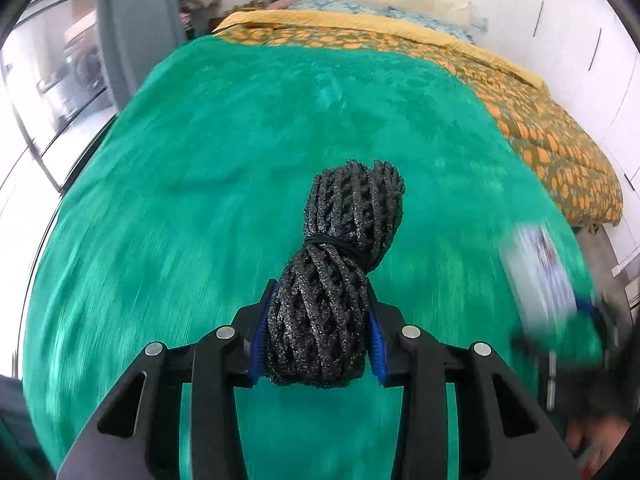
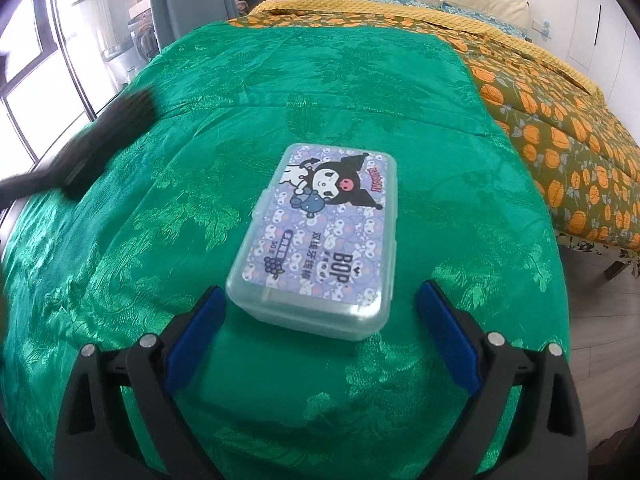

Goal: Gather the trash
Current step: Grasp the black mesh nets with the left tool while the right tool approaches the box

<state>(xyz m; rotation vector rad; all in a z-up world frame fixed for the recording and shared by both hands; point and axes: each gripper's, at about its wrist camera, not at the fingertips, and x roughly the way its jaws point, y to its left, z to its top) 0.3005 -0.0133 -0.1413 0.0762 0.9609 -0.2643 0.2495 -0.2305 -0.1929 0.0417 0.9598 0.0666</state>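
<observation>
One container is in view: a translucent rectangular plastic box with a purple cartoon label (image 2: 316,236), lid closed, contents not discernible. It lies flat on the green patterned bedspread (image 2: 360,88), just ahead of the right gripper (image 2: 320,332), whose blue-padded jaws stand wide apart and clear of the box. The left gripper (image 1: 318,340) is clamped on a black foam-net bundle tied at the middle with a black band (image 1: 340,264); the bundle is pinched at its lower half and projects forward above the bedspread.
</observation>
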